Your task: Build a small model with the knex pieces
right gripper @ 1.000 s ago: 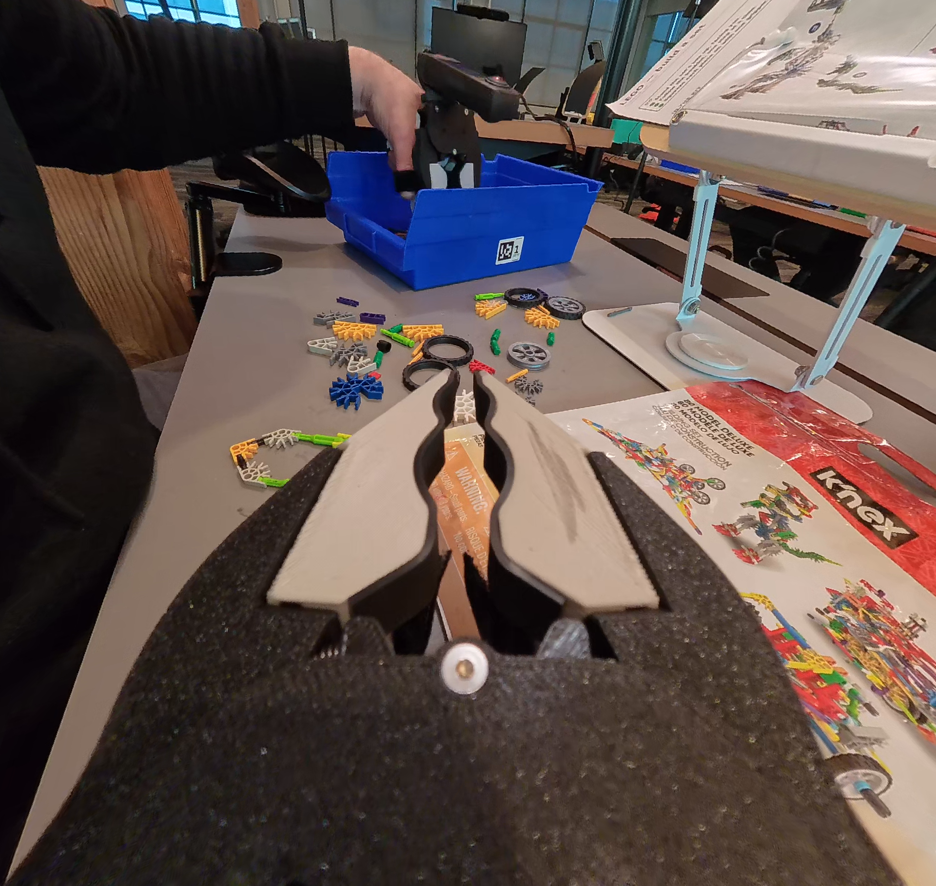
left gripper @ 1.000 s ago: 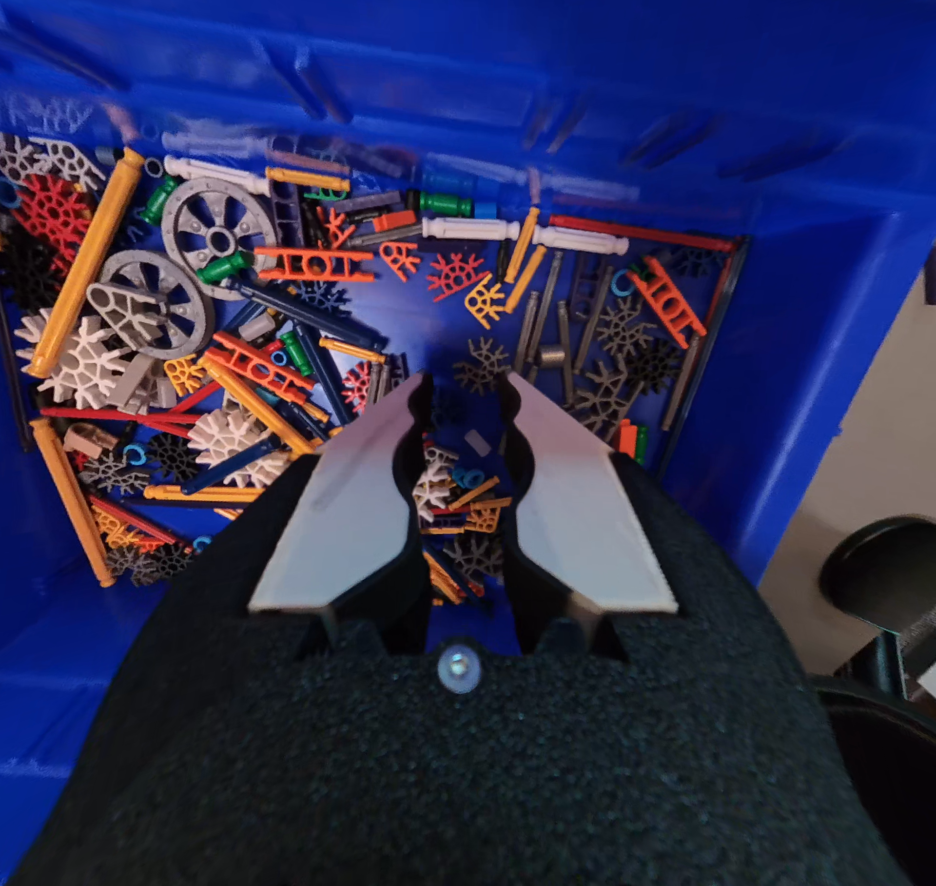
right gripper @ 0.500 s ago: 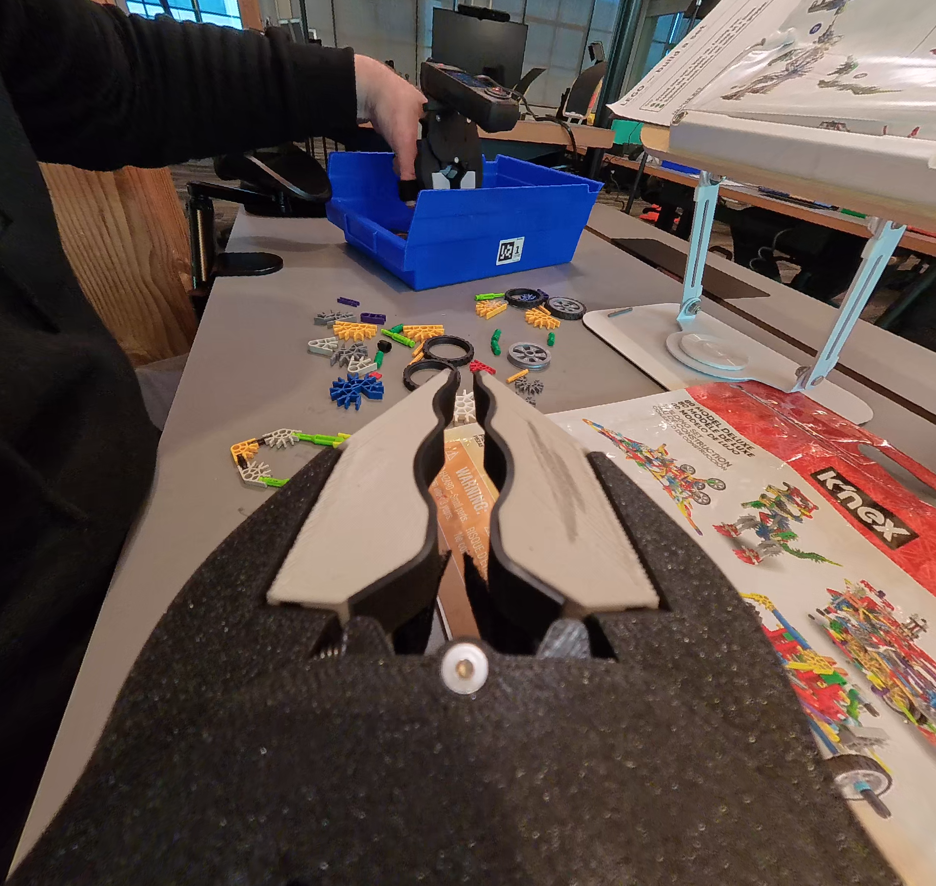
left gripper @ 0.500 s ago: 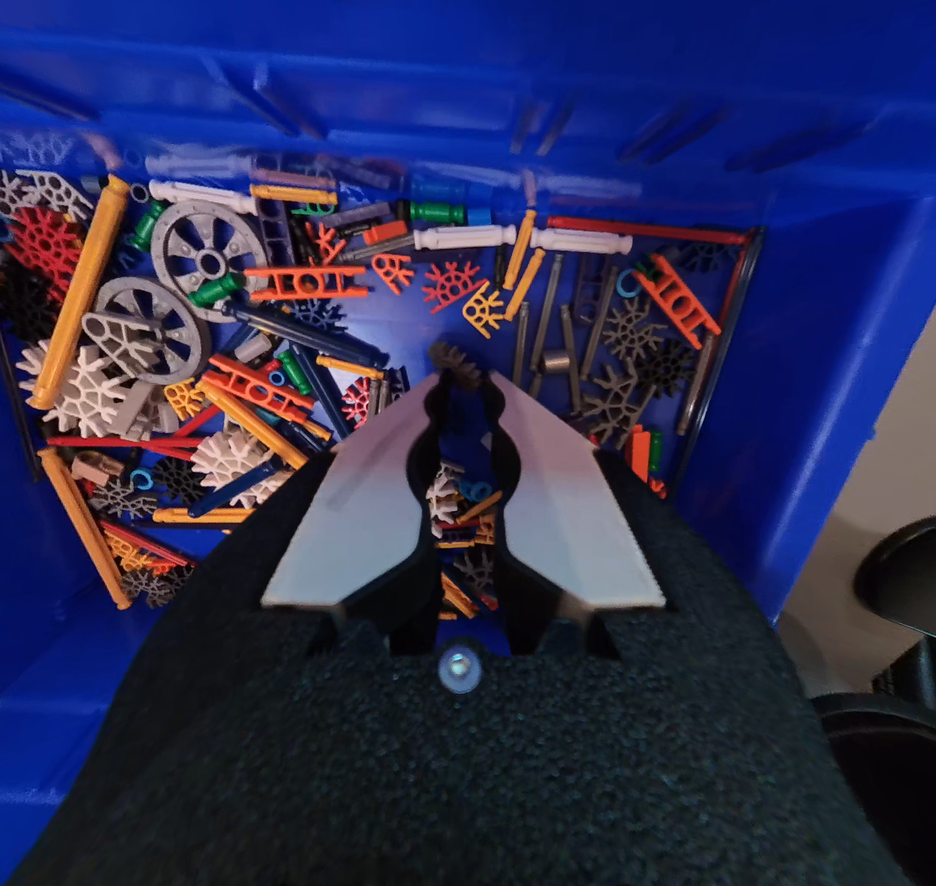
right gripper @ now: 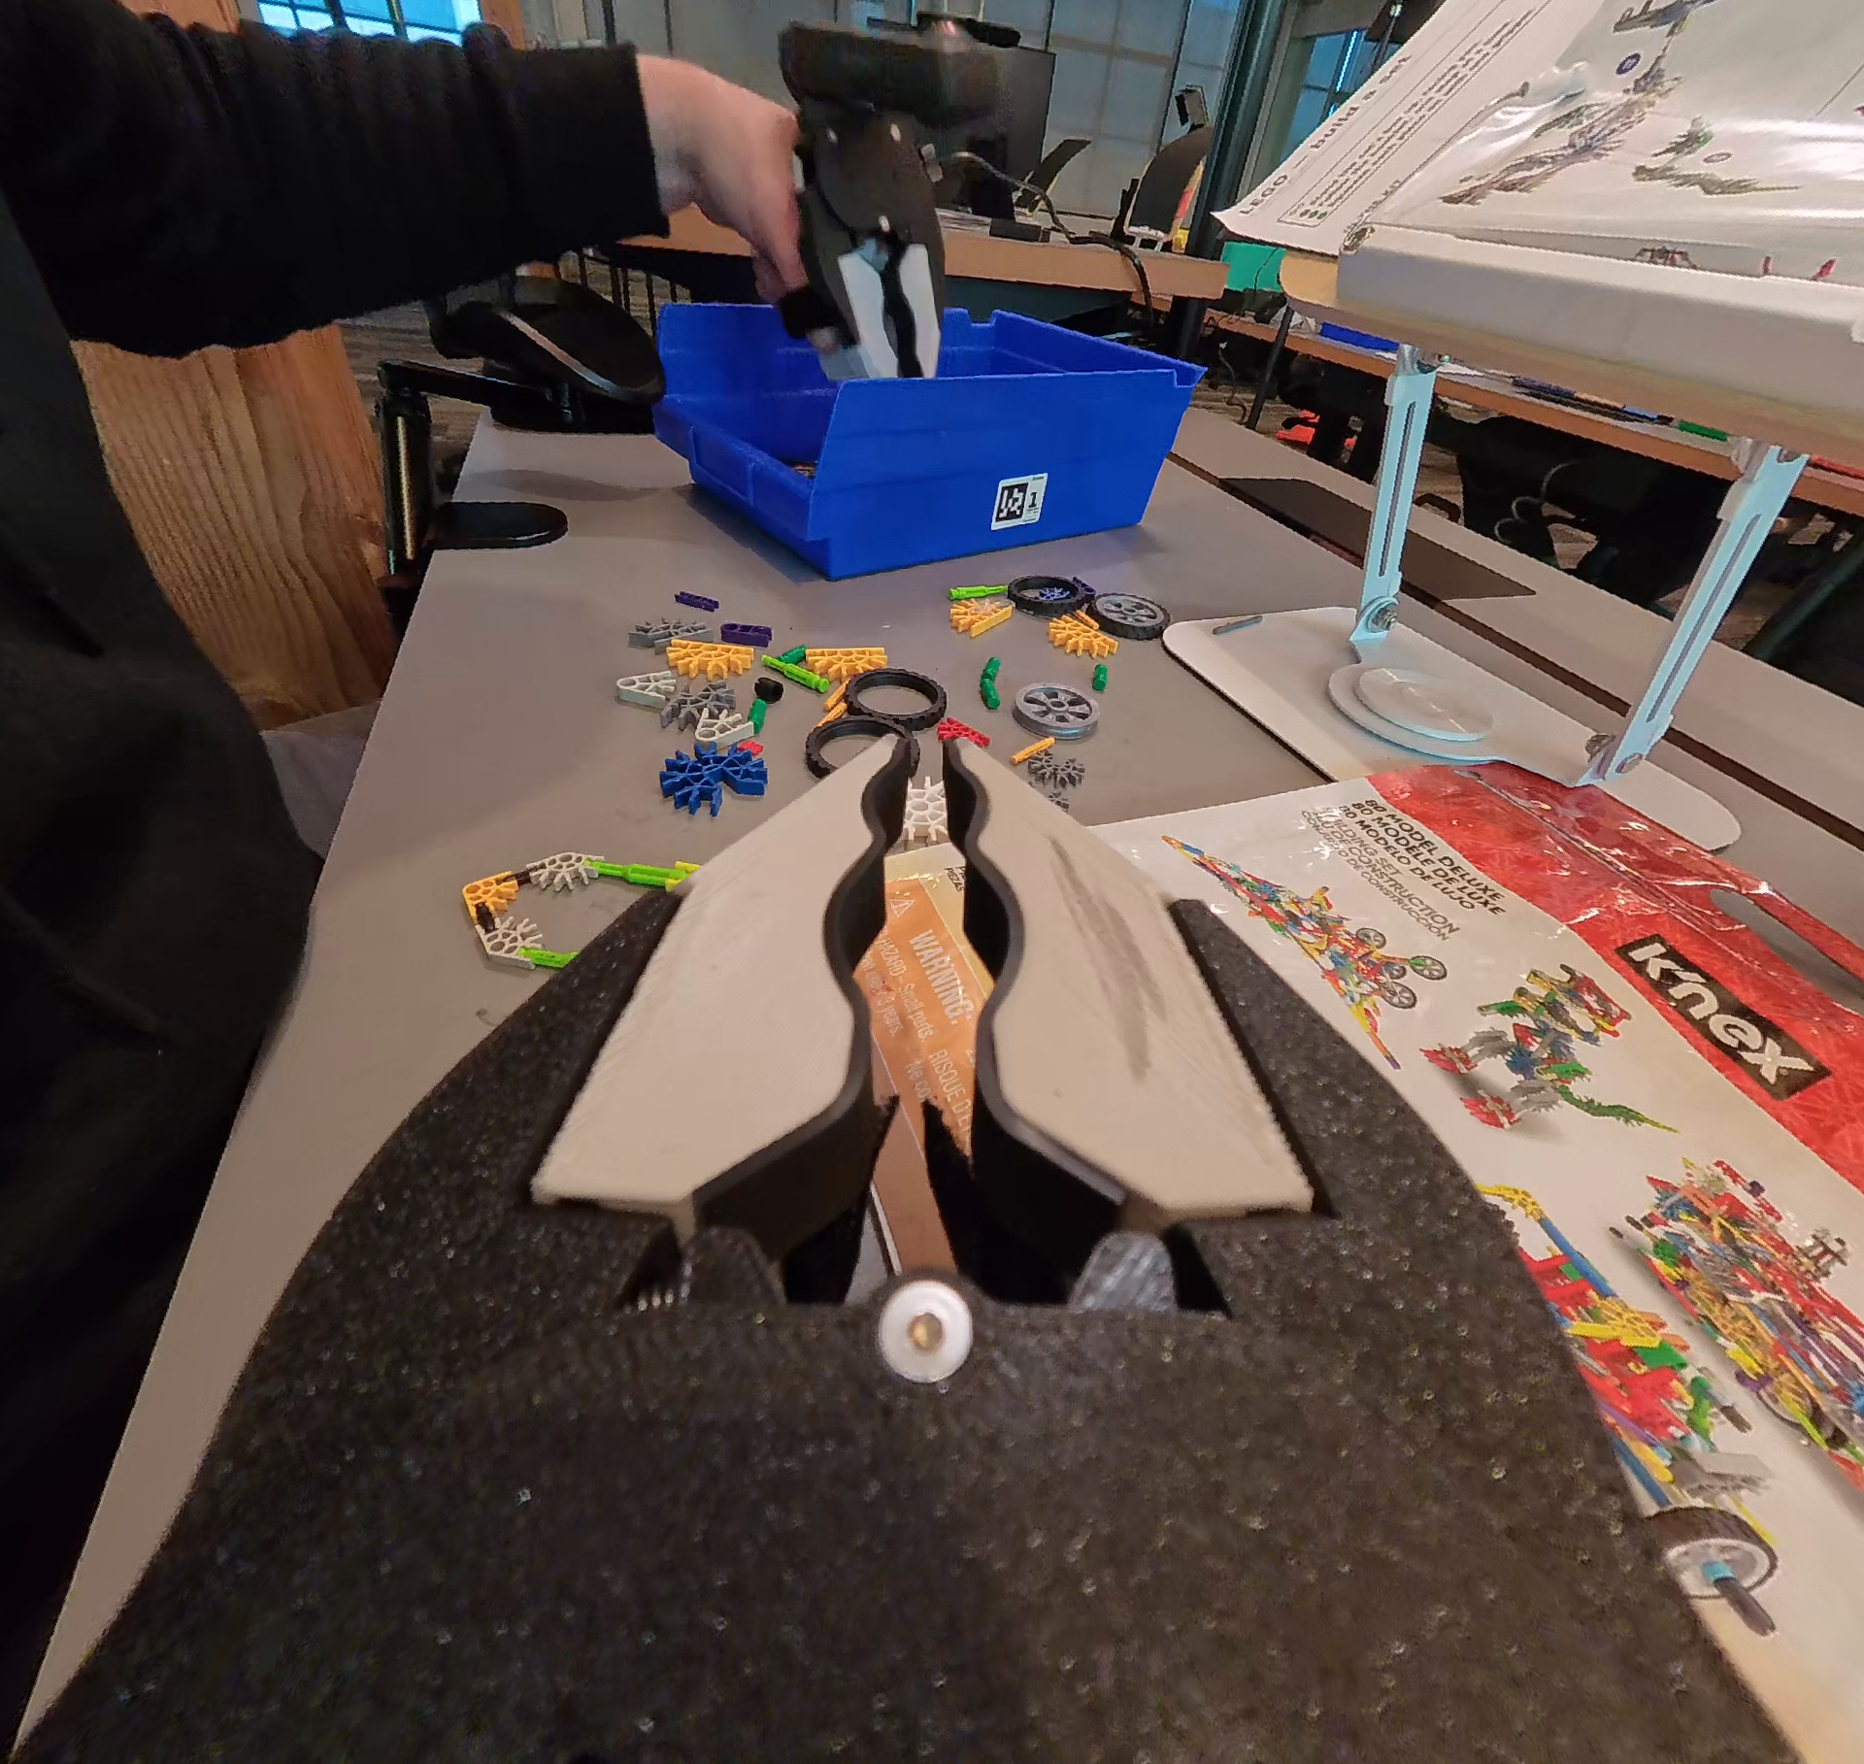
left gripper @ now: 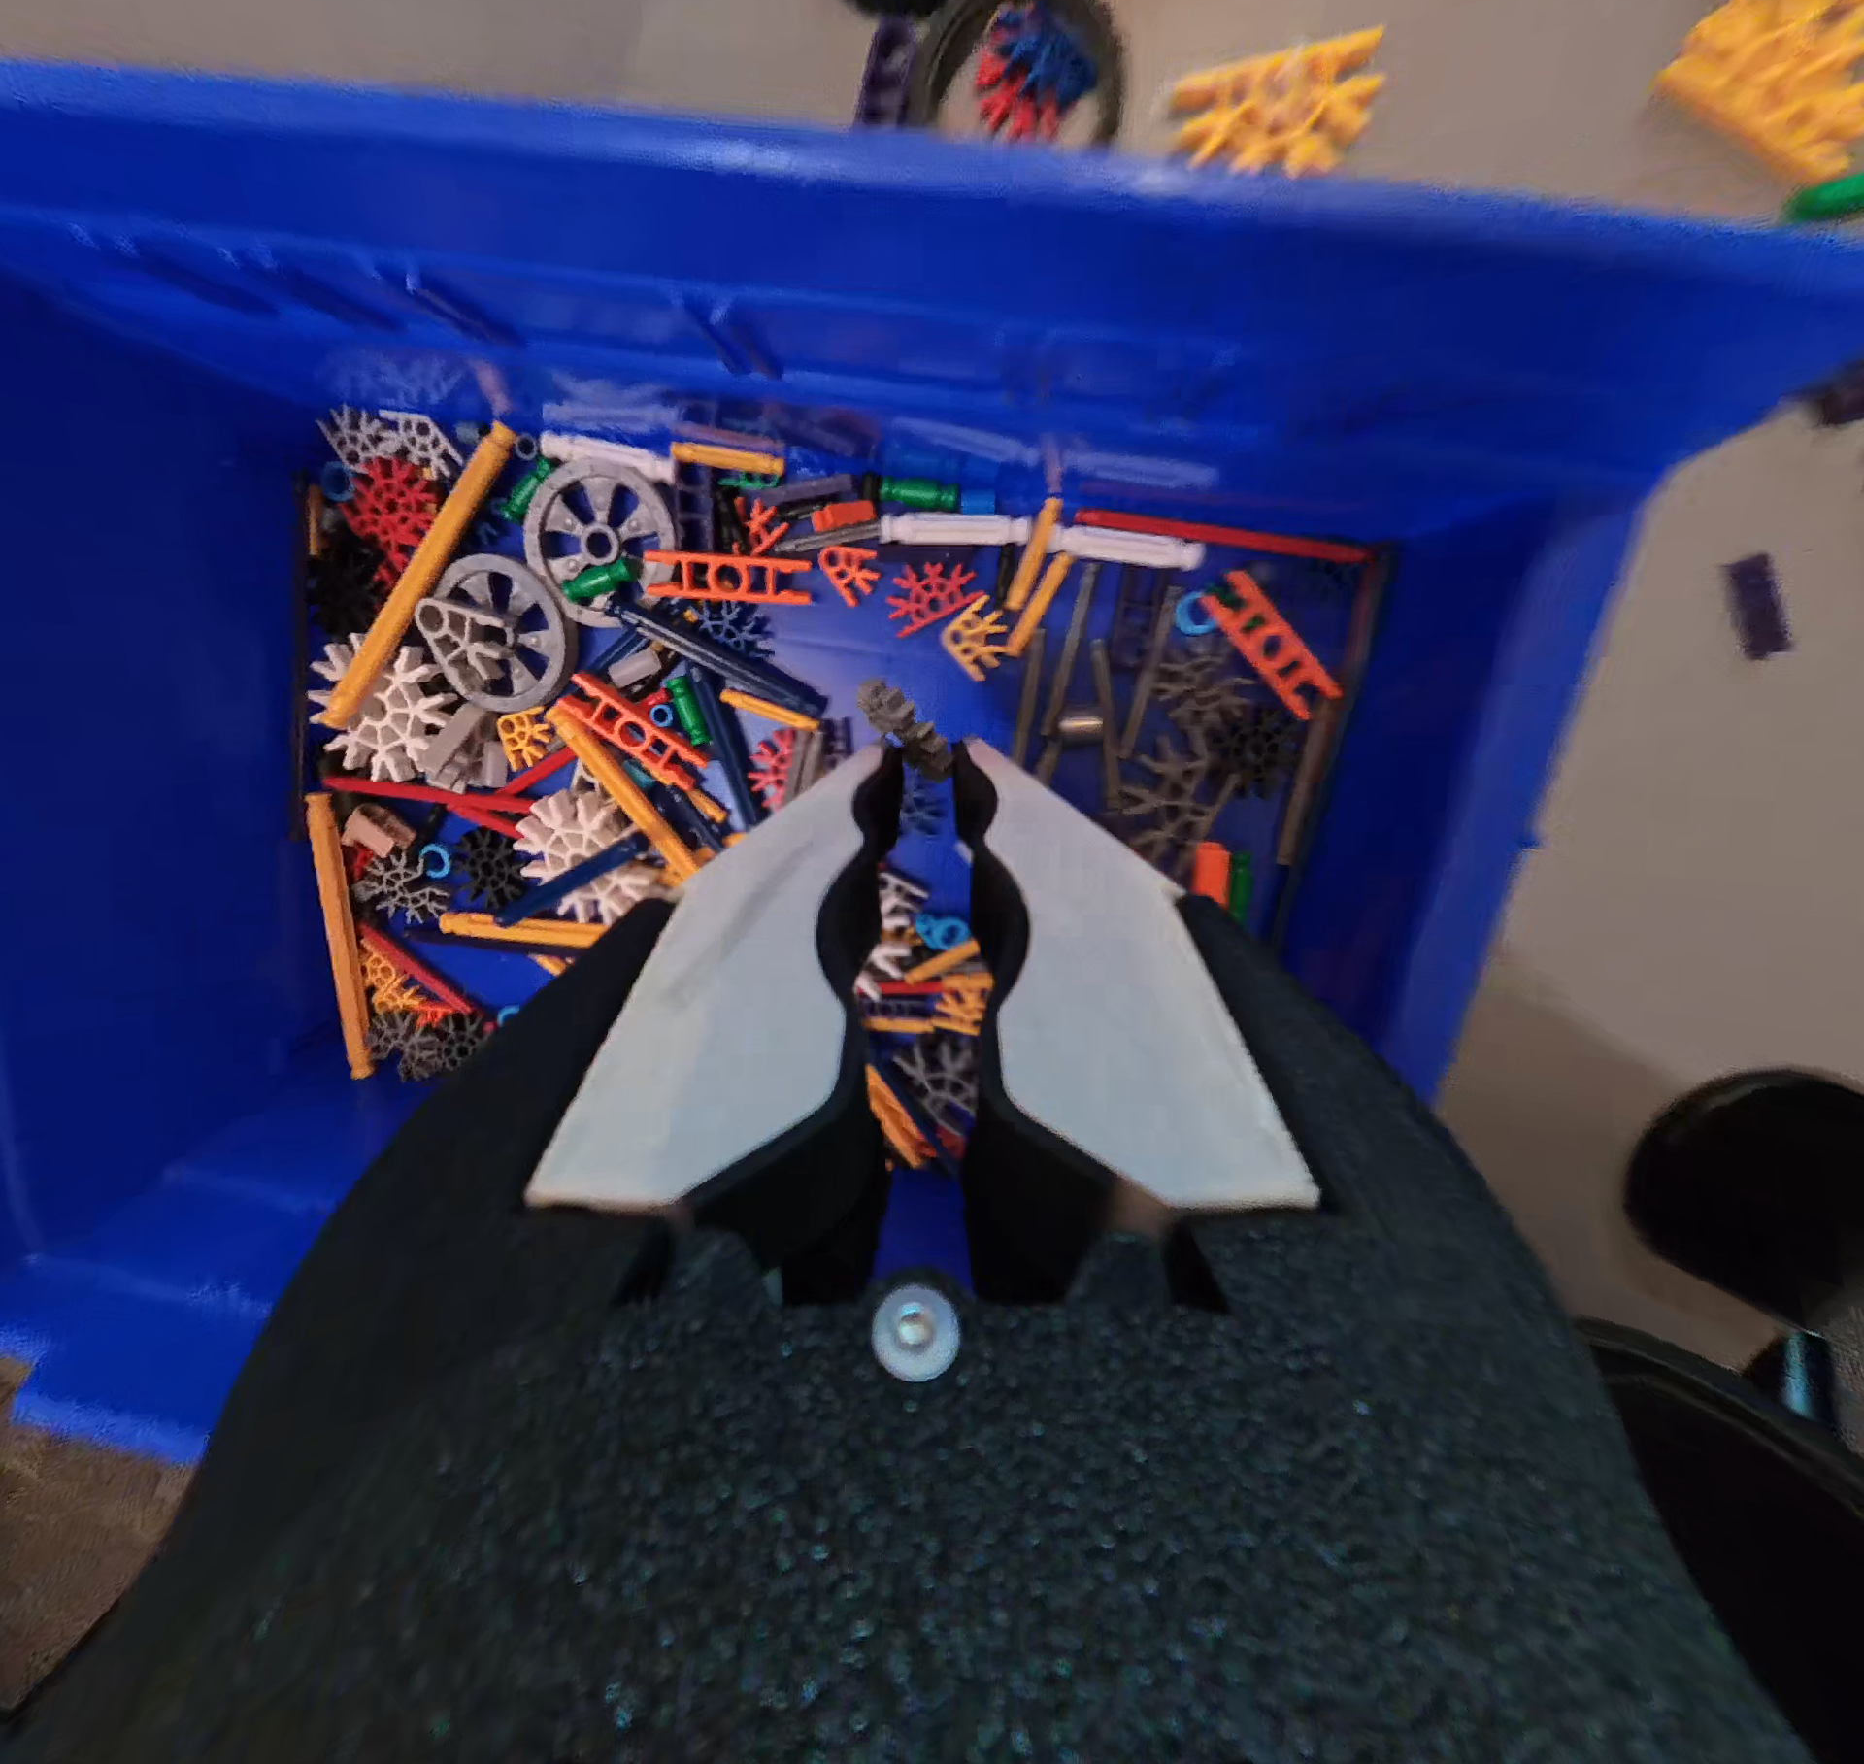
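The left gripper point(left gripper: 920, 755) hangs above the blue bin point(left gripper: 908, 233), its fingertips pinched on a small grey toothed connector piece point(left gripper: 903, 729) that sticks out past the tips, clear of the heap on the bin's floor. That heap fills the bin below it: grey spoked wheels point(left gripper: 550, 576) toward the left wall, orange ladder-like pieces, yellow and white rods, snowflake connectors. The held piece looks like hard, light plastic, stiff and a little slick, with notched edges; I judge the flat faces the surest place to clamp it, since a grip on one edge, as here, could let it twist or pop free. Seen from the right wrist view, the left gripper point(right gripper: 888, 319) is held by a hand point(right gripper: 721, 157) over the bin's near-left corner. The right gripper point(right gripper: 920, 755) hovers well on the near side of the bin, over the grey table point(right gripper: 504, 707), its fingers almost together with a thin gap and nothing between them. Between it and the bin lie loose pieces, among them black tyre rings point(right gripper: 893, 697) and a blue snowflake connector point(right gripper: 711, 776); a printed box lid point(right gripper: 1513, 1010) lies to its right.
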